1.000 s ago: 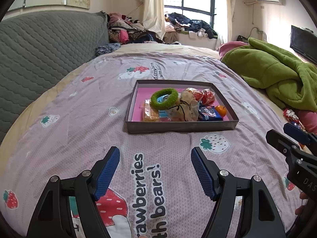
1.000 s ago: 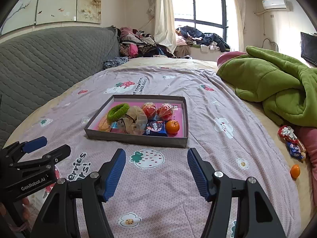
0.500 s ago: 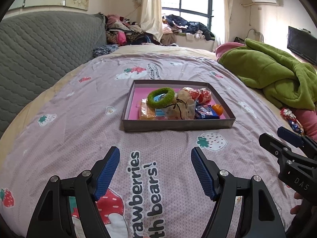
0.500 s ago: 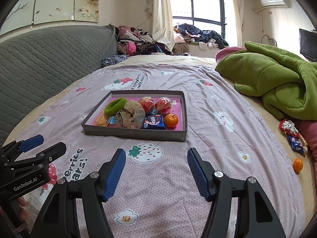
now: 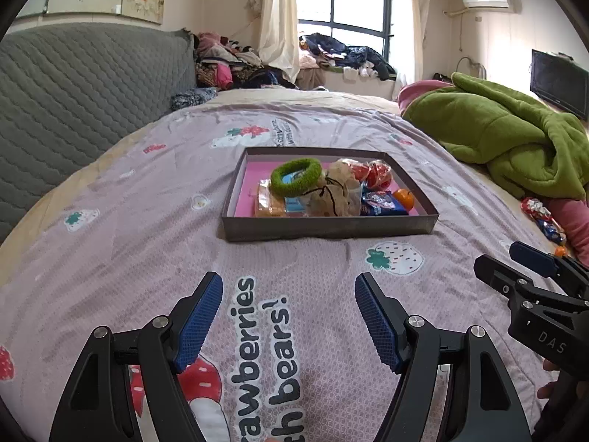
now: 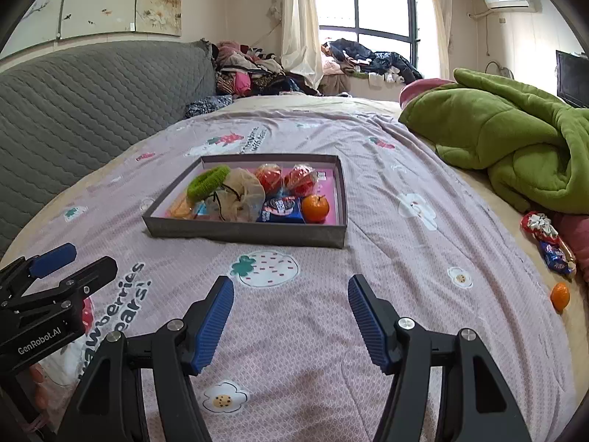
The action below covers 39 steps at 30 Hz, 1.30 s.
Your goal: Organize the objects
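A grey box with a pink floor (image 5: 331, 225) (image 6: 243, 234) sits on the bed ahead. It holds a green scrunchie (image 5: 296, 176) (image 6: 207, 182), a beige mesh pouch (image 6: 241, 193), red wrapped balls (image 6: 283, 178), a blue snack pack (image 6: 281, 210) and an orange (image 6: 315, 207). On the bed's right edge lie a loose orange (image 6: 560, 296), a blue candy (image 6: 556, 256) and a red-and-white wrapped item (image 6: 538, 225). My left gripper (image 5: 289, 287) is open and empty, short of the box. My right gripper (image 6: 291, 289) is open and empty, also short of the box.
A green blanket (image 6: 515, 140) is heaped at the right. A grey quilted headboard (image 6: 81, 95) runs along the left. Piled clothes (image 6: 250, 73) lie at the far end under the window. The pink strawberry sheet (image 6: 386, 199) covers the bed.
Both grippers have drawn back and lifted slightly from the box, which looks a little farther and lower in view. Both stay open and empty.
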Tool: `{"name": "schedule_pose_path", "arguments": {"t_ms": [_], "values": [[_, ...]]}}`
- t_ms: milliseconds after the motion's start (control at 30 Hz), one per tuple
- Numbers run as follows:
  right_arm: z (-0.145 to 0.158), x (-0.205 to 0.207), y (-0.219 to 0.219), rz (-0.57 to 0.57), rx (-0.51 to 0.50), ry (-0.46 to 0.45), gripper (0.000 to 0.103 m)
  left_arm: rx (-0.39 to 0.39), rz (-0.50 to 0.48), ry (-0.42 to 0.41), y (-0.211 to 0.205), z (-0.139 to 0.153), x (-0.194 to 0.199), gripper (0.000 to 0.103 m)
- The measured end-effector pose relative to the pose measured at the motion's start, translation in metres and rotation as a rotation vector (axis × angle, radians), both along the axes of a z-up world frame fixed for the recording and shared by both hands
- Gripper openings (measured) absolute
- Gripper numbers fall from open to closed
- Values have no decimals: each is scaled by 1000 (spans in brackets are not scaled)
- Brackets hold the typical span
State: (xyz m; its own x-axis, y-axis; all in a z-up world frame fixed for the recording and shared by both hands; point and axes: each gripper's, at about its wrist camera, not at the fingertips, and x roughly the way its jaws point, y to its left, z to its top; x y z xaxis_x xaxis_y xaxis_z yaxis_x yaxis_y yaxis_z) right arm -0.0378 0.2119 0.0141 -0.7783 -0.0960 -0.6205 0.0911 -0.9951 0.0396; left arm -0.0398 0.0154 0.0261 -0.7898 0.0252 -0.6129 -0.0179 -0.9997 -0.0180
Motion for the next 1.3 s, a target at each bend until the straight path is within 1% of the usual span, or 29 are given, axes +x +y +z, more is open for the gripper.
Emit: {"name": "schedule_pose_path", "arguments": {"t_ms": [167,533,800,1100,1300], "values": [[-7,-2,1,-4,5,-13,64,-2,12,-10,-3,-8,-3,76],[-23,-4,2,-4,13,-38,64,-5,16,-72,-6,-28,-9,76],[-28,-4,5,-6,4,-33,64,-7,14,-77,-6,-34,-9,76],[-36,-5,4,-6,12,-48,64,-6,12,-84,-6,-37,-10,76],[-37,-7,2,-5,15,-52,64,-14,16,-69,-6,-37,-10,76]]}}
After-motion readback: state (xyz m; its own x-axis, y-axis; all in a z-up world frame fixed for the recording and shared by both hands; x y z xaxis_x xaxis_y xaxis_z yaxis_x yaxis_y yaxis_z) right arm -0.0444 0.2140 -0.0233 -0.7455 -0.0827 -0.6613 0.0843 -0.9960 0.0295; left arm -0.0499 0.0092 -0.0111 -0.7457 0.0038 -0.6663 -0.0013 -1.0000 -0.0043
